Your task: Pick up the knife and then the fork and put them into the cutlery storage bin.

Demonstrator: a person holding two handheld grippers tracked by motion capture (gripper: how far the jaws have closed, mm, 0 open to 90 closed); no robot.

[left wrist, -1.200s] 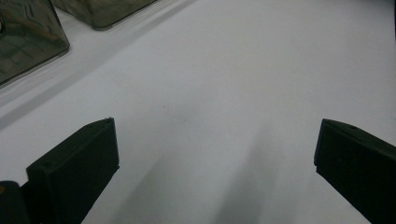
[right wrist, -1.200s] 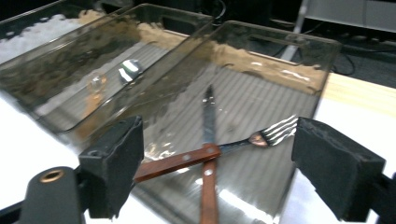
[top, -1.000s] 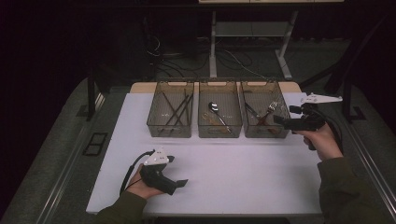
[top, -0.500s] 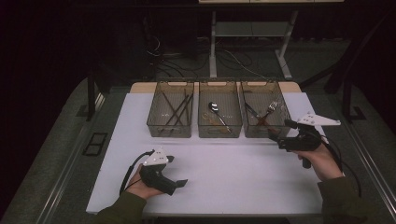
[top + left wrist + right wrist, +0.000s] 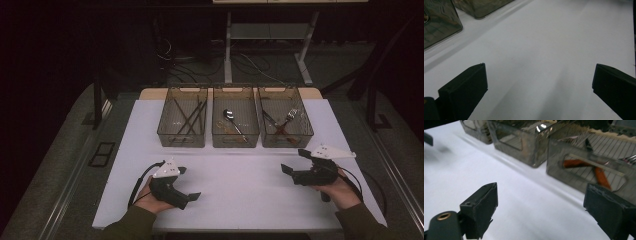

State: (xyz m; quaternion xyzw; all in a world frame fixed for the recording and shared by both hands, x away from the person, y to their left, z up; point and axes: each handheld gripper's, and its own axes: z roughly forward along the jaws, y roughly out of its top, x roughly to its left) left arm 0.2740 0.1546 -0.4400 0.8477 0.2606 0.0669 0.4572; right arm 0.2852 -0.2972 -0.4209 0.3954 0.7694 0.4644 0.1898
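Three clear bins stand in a row at the back of the white table (image 5: 240, 170). The left bin (image 5: 183, 123) holds dark sticks, the middle bin (image 5: 235, 123) a spoon (image 5: 229, 115), and the right bin (image 5: 284, 123) orange-handled forks. My left gripper (image 5: 189, 183) rests low at the front left, open, with bare table between its jaws (image 5: 539, 82). My right gripper (image 5: 292, 161) is at the front right, open and holding nothing (image 5: 540, 202). It points toward the right bin (image 5: 589, 167) and the middle bin (image 5: 524, 142).
A wide stretch of white table lies between the two grippers and in front of the bins. Cables trail from both grippers toward the table's front edge. Dark floor and a desk frame (image 5: 270, 30) lie beyond the table.
My right gripper has moved back from beside the right bin toward the front of the table and dropped lower. The left gripper has stayed put.
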